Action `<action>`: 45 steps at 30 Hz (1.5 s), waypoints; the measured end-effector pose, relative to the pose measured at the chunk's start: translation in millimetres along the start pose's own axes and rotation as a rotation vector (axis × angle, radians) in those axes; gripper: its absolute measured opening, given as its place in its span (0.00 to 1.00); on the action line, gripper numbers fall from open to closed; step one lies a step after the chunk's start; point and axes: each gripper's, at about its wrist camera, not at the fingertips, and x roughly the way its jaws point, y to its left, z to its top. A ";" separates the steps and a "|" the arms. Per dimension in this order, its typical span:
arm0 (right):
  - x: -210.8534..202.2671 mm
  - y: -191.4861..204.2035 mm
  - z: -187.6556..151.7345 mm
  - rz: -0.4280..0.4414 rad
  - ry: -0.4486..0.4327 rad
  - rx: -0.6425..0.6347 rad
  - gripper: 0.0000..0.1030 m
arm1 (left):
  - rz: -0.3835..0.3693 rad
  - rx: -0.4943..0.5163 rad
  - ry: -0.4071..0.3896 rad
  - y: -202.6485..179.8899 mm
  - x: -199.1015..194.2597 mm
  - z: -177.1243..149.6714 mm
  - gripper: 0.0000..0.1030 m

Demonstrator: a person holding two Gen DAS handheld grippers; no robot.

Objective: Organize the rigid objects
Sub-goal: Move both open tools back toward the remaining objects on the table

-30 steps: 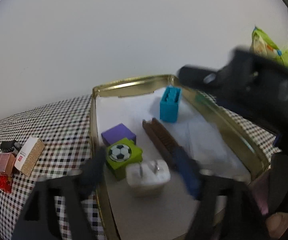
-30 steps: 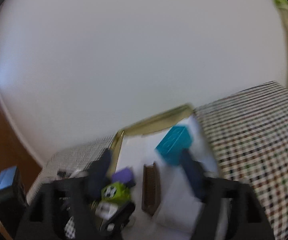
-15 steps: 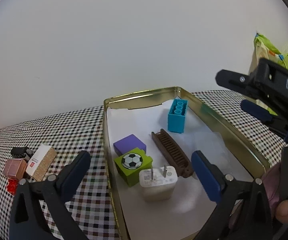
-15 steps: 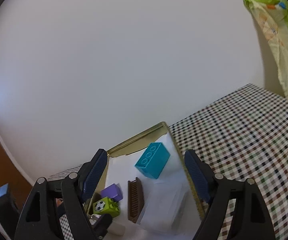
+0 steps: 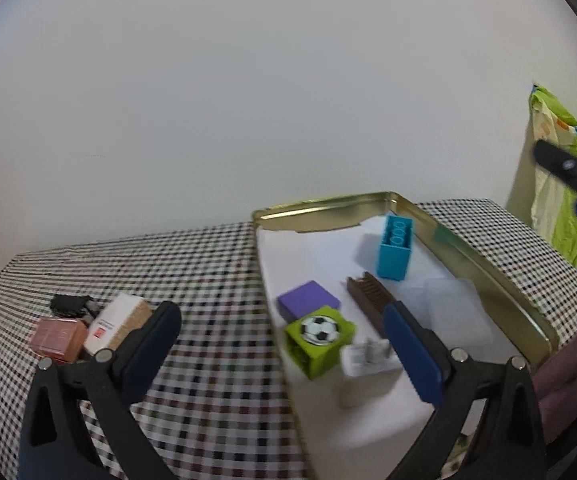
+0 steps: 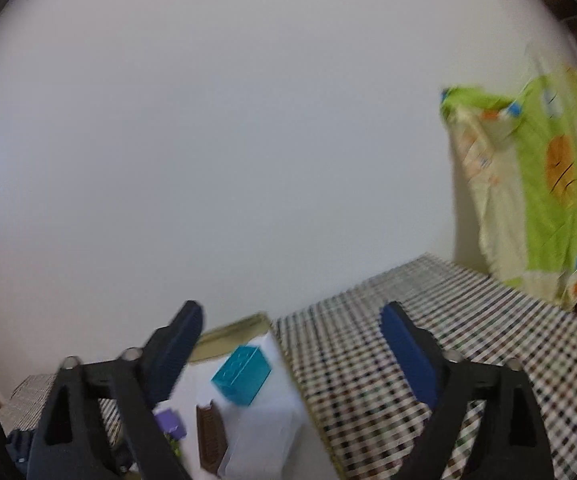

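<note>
A gold tin tray point(image 5: 484, 272) lined with white paper holds a teal brick point(image 5: 394, 248), a purple block point(image 5: 308, 300), a green block with a football print point(image 5: 320, 338), a white plug point(image 5: 368, 360) and a brown comb point(image 5: 370, 302). My left gripper point(image 5: 280, 320) is open and empty, hovering over the tray's left rim. My right gripper point(image 6: 292, 316) points almost level at the wall. Its jaws are opening with nothing between them. Below it lie the teal brick point(image 6: 242, 374), the comb point(image 6: 210, 436) and the purple block point(image 6: 170, 420).
On the checked cloth point(image 5: 208, 272) left of the tray lie a pink box point(image 5: 58, 338), a white and cork box point(image 5: 116, 322) and a small black item point(image 5: 68, 304). A clear plastic piece point(image 5: 452, 312) lies inside the tray. A green patterned cloth point(image 6: 528, 200) hangs at right.
My left gripper opened wide and swung left, so the tray now sits further right in its view. My right gripper rose, tilted up toward the wall and widened its jaws.
</note>
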 end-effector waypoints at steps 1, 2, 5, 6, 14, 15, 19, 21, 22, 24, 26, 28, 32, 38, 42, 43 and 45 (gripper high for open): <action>-5.0 -0.1 0.4 -0.011 -0.027 0.001 0.94 | 0.007 -0.002 -0.006 2.5 0.0 0.0 0.99; -8.8 0.8 0.0 -0.022 -0.049 -0.003 0.94 | 0.010 -0.005 -0.009 4.3 0.0 -0.1 0.99; -11.1 2.3 0.0 -0.045 -0.065 -0.016 0.94 | 0.025 -0.010 -0.025 9.4 -0.2 -1.4 0.99; -9.9 2.9 -0.2 -0.047 -0.057 -0.019 0.94 | 0.036 -0.006 -0.031 10.6 0.2 -2.1 0.99; -13.1 2.1 -10.4 -0.068 -0.039 -0.054 0.94 | 0.056 -0.037 -0.047 28.8 -1.4 -3.6 0.99; -13.6 2.2 -11.8 -0.069 -0.043 -0.062 0.94 | 0.056 -0.040 -0.046 30.7 -2.7 -4.1 0.99; -20.4 14.1 -20.1 -0.070 -0.052 -0.143 0.94 | 0.051 -0.053 -0.049 38.0 -3.9 -5.7 0.99; -23.5 20.0 -23.3 -0.068 -0.049 -0.175 0.94 | 0.048 -0.057 -0.050 40.8 -4.3 -6.8 0.99; -25.0 23.1 -25.5 -0.061 -0.045 -0.188 0.94 | 0.047 -0.056 -0.051 43.5 -6.6 -7.5 0.99; -26.5 26.7 -29.2 -0.011 -0.033 -0.208 0.94 | 0.045 -0.056 -0.049 44.6 -6.2 -8.0 0.99; -28.6 27.8 -31.1 -0.002 -0.021 -0.213 0.94 | 0.043 -0.061 -0.049 49.5 -6.5 -9.2 0.99; -32.0 29.3 -32.9 0.005 -0.016 -0.207 0.94 | 0.043 -0.068 -0.049 57.0 -11.4 -10.8 0.99; -36.6 29.9 -37.3 0.017 0.008 -0.162 0.94 | 0.041 -0.089 -0.040 71.0 -17.4 -13.6 0.99; -42.4 43.2 -45.3 0.043 0.021 -0.165 0.94 | 0.039 -0.112 -0.024 91.2 -18.6 -16.3 0.99; -51.9 55.3 -51.1 0.071 0.020 -0.164 0.94 | 0.050 -0.111 -0.021 103.4 -22.6 -19.0 0.99; -53.3 58.7 -52.6 0.074 0.025 -0.164 0.94 | 0.051 -0.111 -0.019 104.9 -21.9 -19.1 0.99; -55.4 64.2 -54.6 0.085 0.032 -0.166 0.94 | 0.056 -0.109 -0.010 111.5 -22.8 -20.3 0.99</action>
